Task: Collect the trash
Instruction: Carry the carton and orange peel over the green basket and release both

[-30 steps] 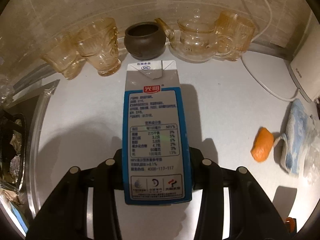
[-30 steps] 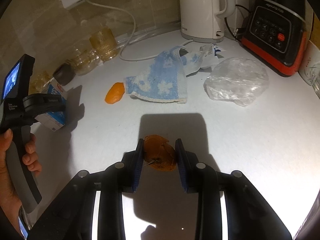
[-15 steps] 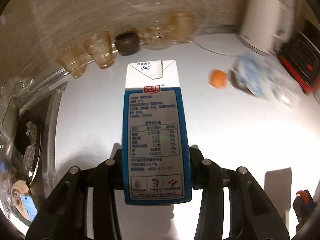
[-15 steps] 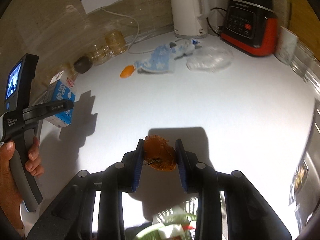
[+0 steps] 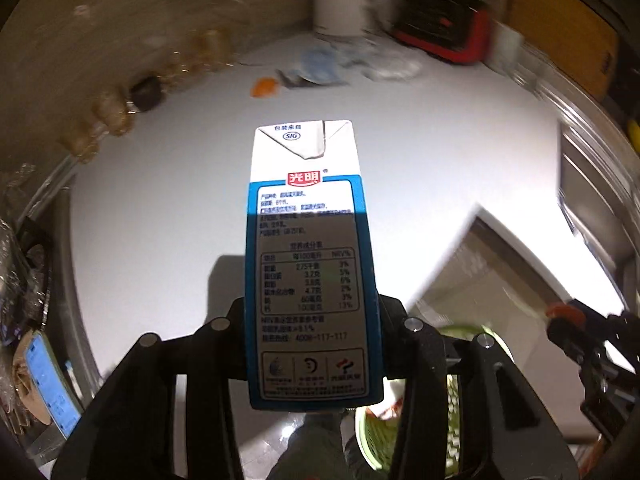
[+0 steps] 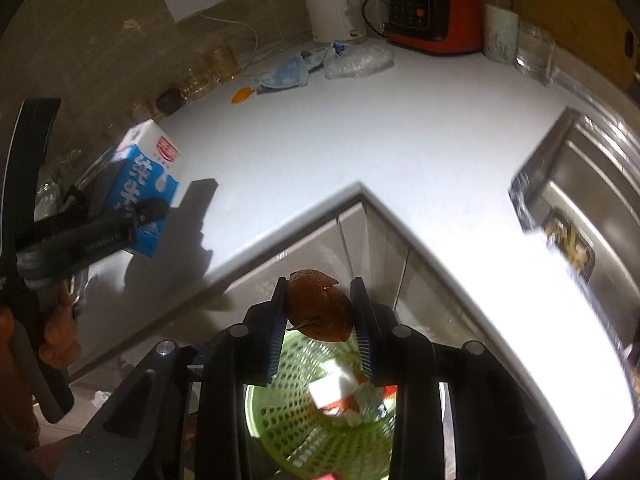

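My left gripper (image 5: 312,320) is shut on a blue and white milk carton (image 5: 308,248), held above the white counter's front edge. The carton also shows in the right wrist view (image 6: 146,184), with the left gripper (image 6: 132,216) around it. My right gripper (image 6: 320,312) is shut on a brown piece of peel (image 6: 318,306), held past the counter edge, right above a green perforated bin (image 6: 320,420) on the floor. The bin shows partly in the left wrist view (image 5: 452,404). An orange peel piece (image 6: 242,95) lies on the counter far back.
On the counter (image 6: 360,132) at the back lie a blue cloth (image 6: 284,74) and a clear plastic bag (image 6: 358,64). A white kettle (image 6: 332,0), a red and black appliance (image 6: 434,12) and glass cups (image 6: 208,70) stand along the wall. A steel sink (image 6: 580,208) is at right.
Both grippers have pulled back from the counter, past its front edge, with their loads. The green bin has come into full view under the right gripper.
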Tool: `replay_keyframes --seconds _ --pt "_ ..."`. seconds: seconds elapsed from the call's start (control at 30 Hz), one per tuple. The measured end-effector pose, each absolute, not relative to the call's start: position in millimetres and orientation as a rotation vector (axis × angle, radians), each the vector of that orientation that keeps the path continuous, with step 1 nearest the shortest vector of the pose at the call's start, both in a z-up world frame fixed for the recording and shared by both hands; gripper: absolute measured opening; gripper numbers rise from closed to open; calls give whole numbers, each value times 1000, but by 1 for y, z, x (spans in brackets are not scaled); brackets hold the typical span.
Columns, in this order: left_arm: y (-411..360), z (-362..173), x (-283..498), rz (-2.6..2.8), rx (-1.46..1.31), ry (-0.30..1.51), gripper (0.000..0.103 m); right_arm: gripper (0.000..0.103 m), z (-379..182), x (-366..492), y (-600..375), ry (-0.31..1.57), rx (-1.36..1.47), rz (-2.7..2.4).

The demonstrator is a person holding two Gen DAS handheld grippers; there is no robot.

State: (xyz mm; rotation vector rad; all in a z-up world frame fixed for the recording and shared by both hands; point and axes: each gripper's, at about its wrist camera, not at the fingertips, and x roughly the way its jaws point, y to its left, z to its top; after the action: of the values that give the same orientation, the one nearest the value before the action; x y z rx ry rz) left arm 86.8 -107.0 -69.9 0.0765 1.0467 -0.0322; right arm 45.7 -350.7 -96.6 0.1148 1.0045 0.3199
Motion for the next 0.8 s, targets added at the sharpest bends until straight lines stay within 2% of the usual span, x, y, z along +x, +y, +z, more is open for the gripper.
replay_keyframes --seconds 0.27,0.53,0.6,0.63,0.67,0.8 --pt "-159 -97 18 -205 153 1112 41 32 -112 -6 -391 1045 155 284" --pt "-187 -133 -11 -306 130 1254 43 32 -115 -33 -412 1048 167 292" --pt "-193 -138 -17 -304 128 1274 56 32 -115 -37 -414 1048 165 300" --pt "-195 -139 -20 -298 130 1273 67 32 -115 -39 -414 1047 163 304" --pt "-195 -138 -22 -292 131 1266 72 32 -115 -40 -415 1047 163 309" --pt "-201 -131 -30 -281 138 1236 80 32 -115 -45 -416 1045 159 323"
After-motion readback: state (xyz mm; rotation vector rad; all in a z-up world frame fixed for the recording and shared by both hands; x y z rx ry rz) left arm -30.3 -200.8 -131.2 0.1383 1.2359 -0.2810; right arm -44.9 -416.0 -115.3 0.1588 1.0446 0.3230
